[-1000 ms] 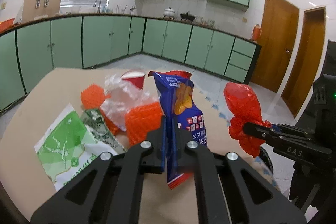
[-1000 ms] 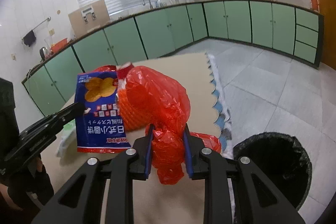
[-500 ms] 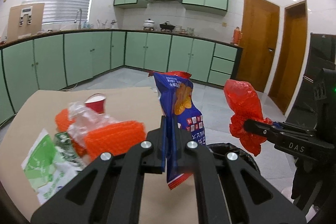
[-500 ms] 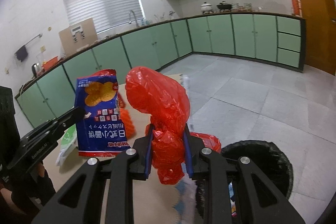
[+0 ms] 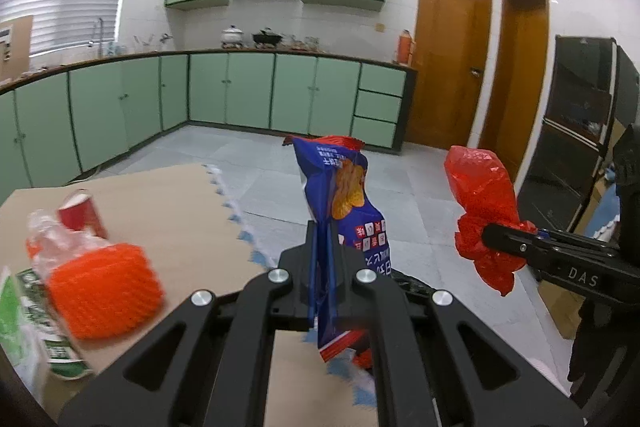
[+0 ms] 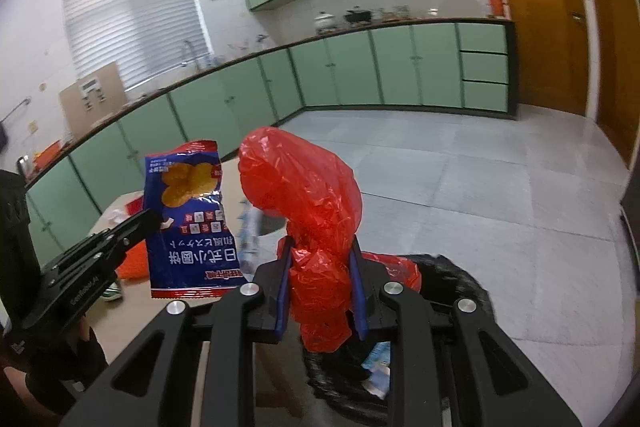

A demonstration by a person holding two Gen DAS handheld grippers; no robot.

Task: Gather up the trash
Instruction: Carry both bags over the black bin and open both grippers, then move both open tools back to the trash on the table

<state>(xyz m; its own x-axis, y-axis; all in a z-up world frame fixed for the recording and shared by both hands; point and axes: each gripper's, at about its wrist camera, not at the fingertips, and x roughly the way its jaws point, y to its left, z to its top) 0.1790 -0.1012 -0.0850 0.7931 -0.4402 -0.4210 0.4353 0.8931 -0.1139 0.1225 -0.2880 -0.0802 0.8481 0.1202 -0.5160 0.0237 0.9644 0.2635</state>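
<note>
My left gripper (image 5: 325,245) is shut on a blue snack bag (image 5: 344,211) with red ends, held upright in the air past the table's edge. In the right wrist view the same blue snack bag (image 6: 188,219) hangs at the left from the left gripper (image 6: 154,217). My right gripper (image 6: 320,267) is shut on a crumpled red plastic bag (image 6: 308,203), which bulges above the fingers. From the left wrist view that red plastic bag (image 5: 482,203) shows at the right, held by the right gripper (image 5: 490,235). A black-lined trash bin (image 6: 452,291) sits on the floor just below the right gripper.
On the brown table (image 5: 172,203) lie an orange mesh sponge (image 5: 102,295), a clear plastic wrapper (image 5: 52,247), a red cup (image 5: 78,211) and a green-and-white packet (image 5: 24,327). Green cabinets (image 5: 248,91) line the far walls, wooden doors (image 5: 448,67) stand at the right.
Both grippers have swung to the right, off the table and over the floor toward the bin, each still carrying its bag. The table litter has slid to the left of the left wrist view.
</note>
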